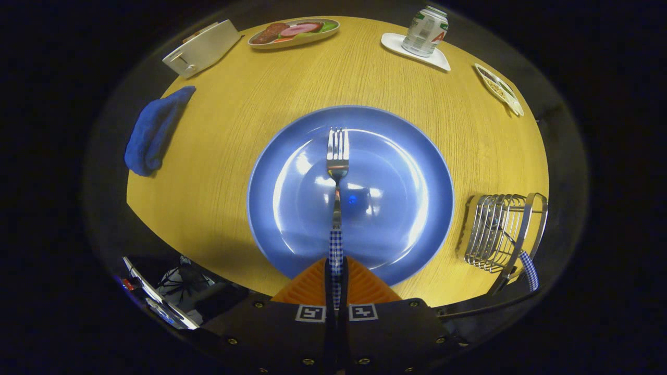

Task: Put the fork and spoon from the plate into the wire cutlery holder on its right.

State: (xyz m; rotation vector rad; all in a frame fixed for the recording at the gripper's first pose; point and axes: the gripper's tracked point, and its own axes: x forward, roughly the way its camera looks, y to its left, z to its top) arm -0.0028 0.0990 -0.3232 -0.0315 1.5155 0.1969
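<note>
A round, yellow wood-grain table (234, 156) sits in a dark booth, and at its centre lies the big blue plate (406, 172), glossy and shining with lamp glare. Over the plate, the fork (337, 172) points straight away from the camera: silver tines and neck, then a blue-and-white checked handle running back between the fingers. The gripper (336, 276) is pinched tight on that handle, both fingers pressing its sides at the plate's near rim. To the right of the plate stands the wire cutlery holder (495, 234), chrome bars curving up, with a second checked handle (529, 271) leaning at its near side; whether that handle rests inside the bars is hard to tell. On the left edge lies a crumpled blue cloth (153, 133). Across the far side: a white toaster-like box (203, 48), an oval dish of food (293, 32), a can (426, 31) upright on a white coaster (440, 60), and a small dish (499, 88) at the right rim.
</note>
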